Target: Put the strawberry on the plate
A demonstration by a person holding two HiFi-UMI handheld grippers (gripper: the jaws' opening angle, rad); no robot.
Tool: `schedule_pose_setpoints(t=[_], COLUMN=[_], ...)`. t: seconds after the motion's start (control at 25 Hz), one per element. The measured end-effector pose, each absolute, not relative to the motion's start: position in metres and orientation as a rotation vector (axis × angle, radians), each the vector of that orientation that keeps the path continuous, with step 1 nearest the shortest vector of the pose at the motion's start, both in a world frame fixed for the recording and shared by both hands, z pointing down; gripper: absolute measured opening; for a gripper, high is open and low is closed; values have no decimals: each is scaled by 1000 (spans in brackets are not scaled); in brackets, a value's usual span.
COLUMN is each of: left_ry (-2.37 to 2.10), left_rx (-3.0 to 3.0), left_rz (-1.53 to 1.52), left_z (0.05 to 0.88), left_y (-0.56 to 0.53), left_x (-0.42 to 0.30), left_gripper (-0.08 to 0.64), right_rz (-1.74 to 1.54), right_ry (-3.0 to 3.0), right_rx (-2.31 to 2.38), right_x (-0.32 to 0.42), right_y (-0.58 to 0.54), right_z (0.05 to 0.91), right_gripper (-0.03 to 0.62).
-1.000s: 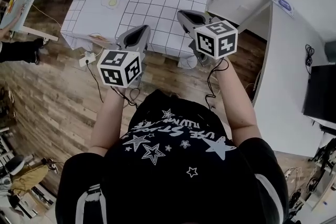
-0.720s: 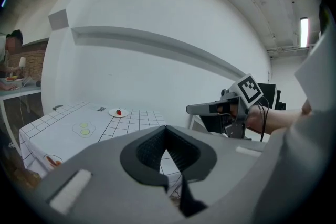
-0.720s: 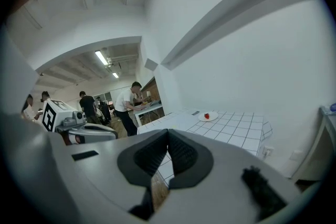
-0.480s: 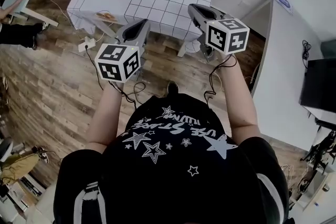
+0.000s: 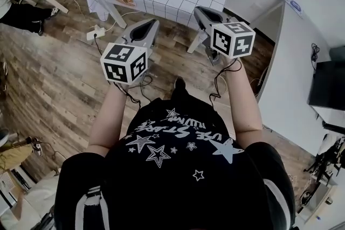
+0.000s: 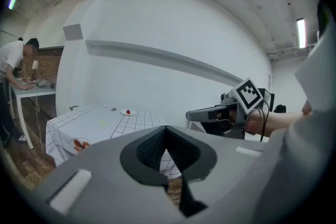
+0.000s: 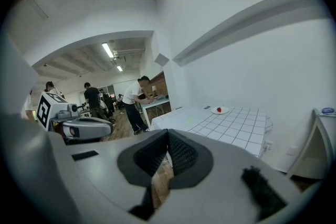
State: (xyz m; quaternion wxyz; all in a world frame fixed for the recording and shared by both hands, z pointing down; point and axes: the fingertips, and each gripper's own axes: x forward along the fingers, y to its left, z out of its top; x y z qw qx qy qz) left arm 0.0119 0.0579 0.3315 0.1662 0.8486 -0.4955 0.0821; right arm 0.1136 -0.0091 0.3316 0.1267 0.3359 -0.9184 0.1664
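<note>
One red strawberry (image 7: pixel 219 109) is seen on the round white plate (image 7: pixel 226 110) on the far checked surface (image 7: pixel 231 126), while the left hand-held gripper (image 6: pixel 165 131) and the right hand-held gripper (image 7: pixel 168 136) are held out, closed on nothing.

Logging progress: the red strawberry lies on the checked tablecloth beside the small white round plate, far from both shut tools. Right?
No: the red strawberry lies on the small white round plate, not beside it; the right gripper view shows it. Rest holds.
</note>
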Motion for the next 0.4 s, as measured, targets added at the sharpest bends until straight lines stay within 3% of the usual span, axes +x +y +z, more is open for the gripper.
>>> schedule_pose_setpoints(t=[0.16,0.4], left_ry=[-1433,-1417], left_rx=[2387,2434], left_rz=[237,202], left_z=[318,307], left_y=[61,153], left_x=[18,22], left_gripper=[6,5], right_rz=[516,500], right_ry=[-2677,-2699], right_rx=[949,973], right_x=[119,124], right_y=[-6,97], right_z=[322,315], right_gripper=[14,14])
